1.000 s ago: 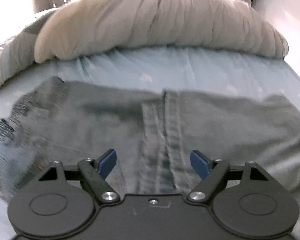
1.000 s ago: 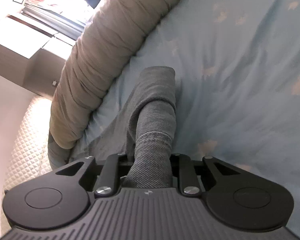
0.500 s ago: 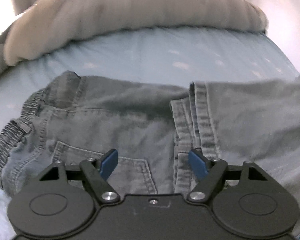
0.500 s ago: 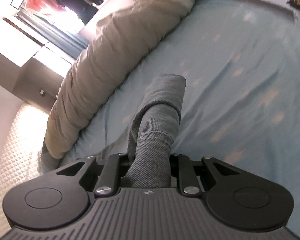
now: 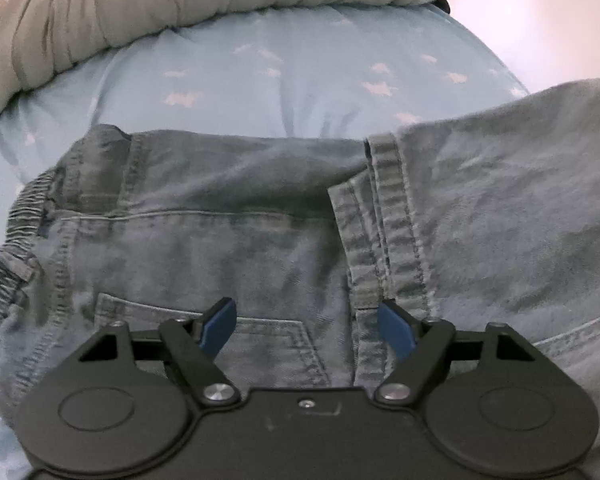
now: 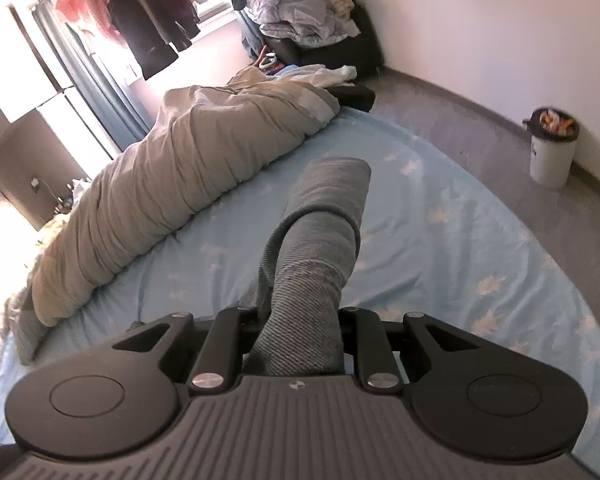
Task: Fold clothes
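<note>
Grey-blue jeans [image 5: 228,248] lie on the blue star-print bedsheet [image 5: 300,72], back pocket up, elastic waistband at the left. A leg [image 5: 500,208] is folded over from the right, its hem seam running down the middle. My left gripper [image 5: 306,326] is open just above the jeans, straddling the pocket and the hem seam. My right gripper [image 6: 296,320] is shut on a bunched part of the jeans [image 6: 320,248], held up above the bed; its fingertips are hidden by the cloth.
A rolled beige duvet [image 6: 172,184] lies along the far side of the bed and also shows in the left wrist view [image 5: 180,4]. A white bin [image 6: 552,148] stands on the grey floor by the wall. A pile of clothes [image 6: 300,12] sits in the corner.
The right gripper has lifted and tilted up with the jeans, bringing the room into view. The leg has come over from the right onto the seat. The left gripper stays open.
</note>
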Action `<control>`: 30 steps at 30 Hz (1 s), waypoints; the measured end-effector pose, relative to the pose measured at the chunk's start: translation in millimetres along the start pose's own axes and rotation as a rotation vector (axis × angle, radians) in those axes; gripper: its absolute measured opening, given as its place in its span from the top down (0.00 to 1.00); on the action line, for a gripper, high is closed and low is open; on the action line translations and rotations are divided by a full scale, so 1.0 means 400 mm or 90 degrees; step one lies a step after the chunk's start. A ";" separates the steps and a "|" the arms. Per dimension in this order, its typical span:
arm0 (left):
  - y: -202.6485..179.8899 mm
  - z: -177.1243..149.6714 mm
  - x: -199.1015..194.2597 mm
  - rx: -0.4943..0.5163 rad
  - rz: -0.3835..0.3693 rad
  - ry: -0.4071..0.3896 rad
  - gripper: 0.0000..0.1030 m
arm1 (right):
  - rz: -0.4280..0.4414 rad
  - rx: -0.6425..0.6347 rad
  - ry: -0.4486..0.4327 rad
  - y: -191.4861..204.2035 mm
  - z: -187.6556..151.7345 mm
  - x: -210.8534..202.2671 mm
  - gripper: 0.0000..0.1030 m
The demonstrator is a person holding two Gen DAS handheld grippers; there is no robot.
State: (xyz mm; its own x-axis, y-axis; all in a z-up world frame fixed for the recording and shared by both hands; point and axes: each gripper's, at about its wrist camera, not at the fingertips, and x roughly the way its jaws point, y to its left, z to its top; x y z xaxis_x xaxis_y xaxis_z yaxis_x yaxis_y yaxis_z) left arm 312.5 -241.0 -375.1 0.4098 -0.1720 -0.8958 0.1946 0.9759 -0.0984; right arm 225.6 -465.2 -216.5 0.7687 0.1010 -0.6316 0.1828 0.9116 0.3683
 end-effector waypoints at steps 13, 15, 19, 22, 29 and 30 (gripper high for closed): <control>0.464 0.007 -0.334 -0.092 0.011 -0.118 0.26 | -0.101 -0.138 -0.094 0.471 -0.137 -0.014 0.80; 0.551 -0.006 -0.387 -0.104 0.020 -0.139 0.25 | -0.113 -0.155 -0.104 0.552 -0.171 0.006 0.79; 0.719 -0.056 -0.462 -0.138 0.028 -0.163 0.24 | -0.118 -0.175 -0.120 0.685 -0.251 0.068 0.79; 0.816 -0.099 -0.487 -0.162 0.039 -0.167 0.24 | -0.123 -0.191 -0.117 0.762 -0.316 0.136 0.79; 0.984 -0.180 -0.477 -0.207 0.040 -0.153 0.24 | -0.127 -0.265 -0.054 0.917 -0.468 0.360 0.78; 1.000 -0.188 -0.475 -0.210 0.040 -0.149 0.24 | -0.127 -0.283 -0.032 0.935 -0.495 0.395 0.76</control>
State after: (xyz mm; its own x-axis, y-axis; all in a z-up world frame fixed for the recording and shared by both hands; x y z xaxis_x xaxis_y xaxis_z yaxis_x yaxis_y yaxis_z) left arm 245.4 192.2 -276.9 0.6107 -0.0994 -0.7856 -0.1178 0.9696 -0.2143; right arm 294.0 -29.4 -313.5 0.7763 -0.1021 -0.6220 0.0589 0.9942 -0.0897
